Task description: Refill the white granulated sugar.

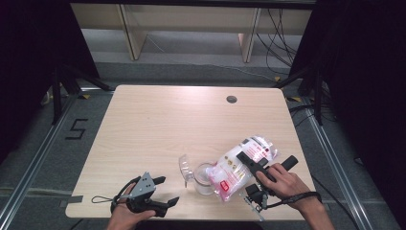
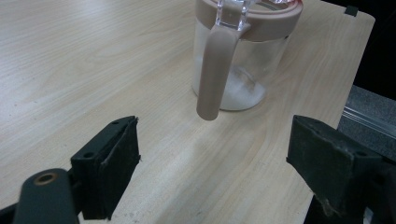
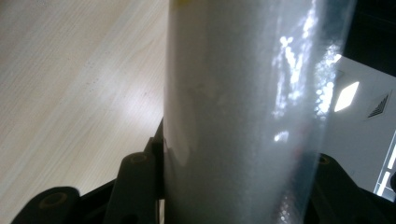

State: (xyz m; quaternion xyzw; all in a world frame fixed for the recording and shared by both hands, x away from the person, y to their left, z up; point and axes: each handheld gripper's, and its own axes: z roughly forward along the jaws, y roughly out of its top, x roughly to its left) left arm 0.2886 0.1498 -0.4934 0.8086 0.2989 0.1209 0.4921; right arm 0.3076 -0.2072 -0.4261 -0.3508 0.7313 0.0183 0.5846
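The right gripper (image 1: pixel 253 168) was clamped across a clear plastic bag of white granules (image 1: pixel 241 165), tilted over the open jar (image 1: pixel 205 178) at the near right of the table (image 1: pixel 158 120). Judged soft, shifting and slippery; a grip across its middle suits it best. The left gripper (image 1: pixel 165 190) stood at the near left, jaws wide and empty, facing the jar's handle (image 2: pixel 215 70).

Bare counter (image 1: pixel 158 124) is lying open across the far and left parts. Near the front edge, the jar (image 1: pixel 205 179), its open lid (image 1: pixel 184 164) and the tilted bag (image 1: pixel 242 165) are blocking the way between the two hand-held grippers.
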